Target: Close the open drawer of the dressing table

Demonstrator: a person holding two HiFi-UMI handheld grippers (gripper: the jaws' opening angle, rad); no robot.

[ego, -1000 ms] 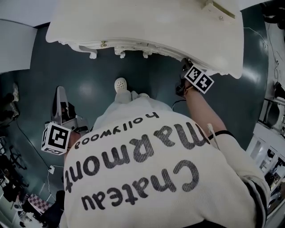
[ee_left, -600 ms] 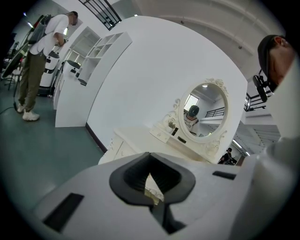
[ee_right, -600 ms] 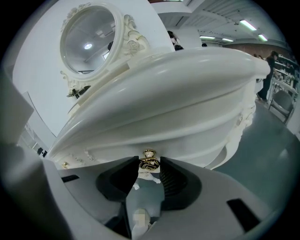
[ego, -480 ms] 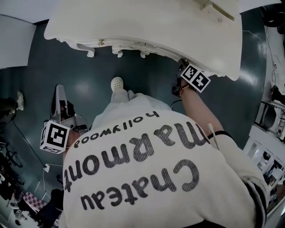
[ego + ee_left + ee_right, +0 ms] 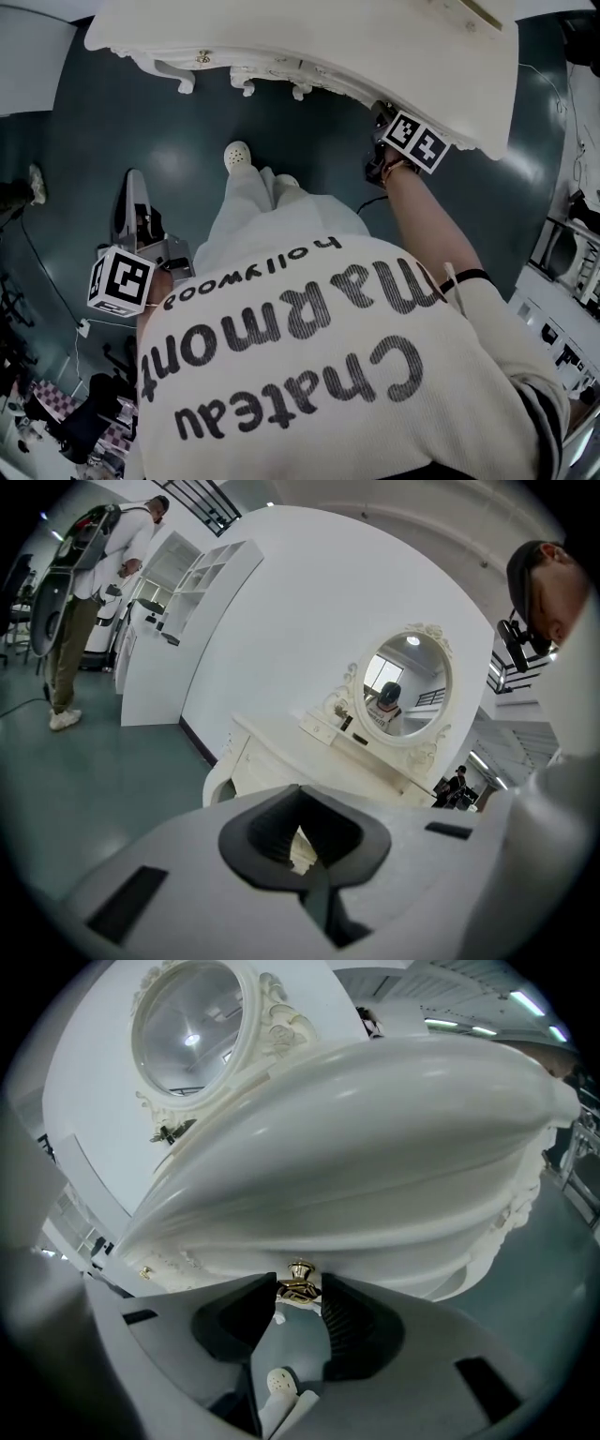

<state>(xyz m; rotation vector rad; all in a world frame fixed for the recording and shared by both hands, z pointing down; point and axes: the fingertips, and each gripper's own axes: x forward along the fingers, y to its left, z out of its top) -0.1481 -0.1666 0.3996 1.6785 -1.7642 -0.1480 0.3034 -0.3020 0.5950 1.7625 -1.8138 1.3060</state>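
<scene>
At the front edge of the ornate cream-white dressing table [image 5: 309,37], our right claw [image 5: 300,1290] brackets the drawer's small gold knob [image 5: 299,1282]. Its jaws are opening, we judge to let go. The white drawer [image 5: 330,1258] looks pushed in under the worktop. Our left claw [image 5: 300,794] hangs shut and empty, clear at our side.

The right gripper's [image 5: 298,1288] fingers [image 5: 343,1321] are opening, the gold knob [image 5: 300,1277] between them, under the tabletop [image 5: 375,1147].
</scene>
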